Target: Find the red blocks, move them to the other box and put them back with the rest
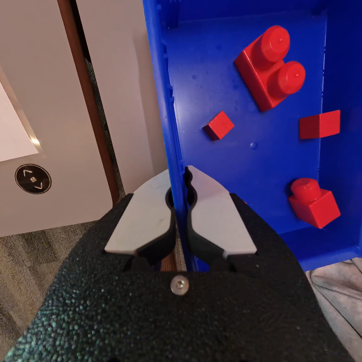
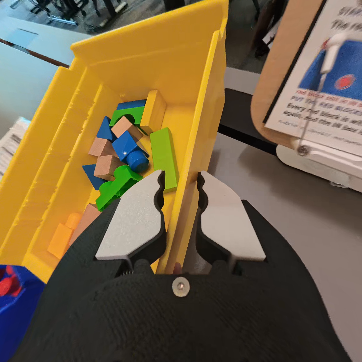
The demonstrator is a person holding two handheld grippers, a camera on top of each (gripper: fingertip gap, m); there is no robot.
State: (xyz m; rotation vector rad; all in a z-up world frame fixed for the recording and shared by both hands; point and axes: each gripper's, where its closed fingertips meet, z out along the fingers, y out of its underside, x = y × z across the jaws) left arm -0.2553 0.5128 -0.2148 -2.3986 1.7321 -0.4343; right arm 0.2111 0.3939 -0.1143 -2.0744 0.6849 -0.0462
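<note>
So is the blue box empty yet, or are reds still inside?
Not empty. The blue box holds four red blocks: a two-stud, a one-stud, two cubes.

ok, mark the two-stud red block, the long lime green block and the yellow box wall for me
two-stud red block (image 1: 260, 78), left wrist view, on its flat base below the studs
long lime green block (image 2: 163, 156), right wrist view, middle of its top face
yellow box wall (image 2: 203, 109), right wrist view, on the right-hand wall's rim

There are two boxes: one blue box (image 1: 244, 156) and one yellow box (image 2: 156, 58). The blue box has four red blocks (image 1: 270, 68). The yellow box has three green blocks (image 2: 164, 158).
</note>
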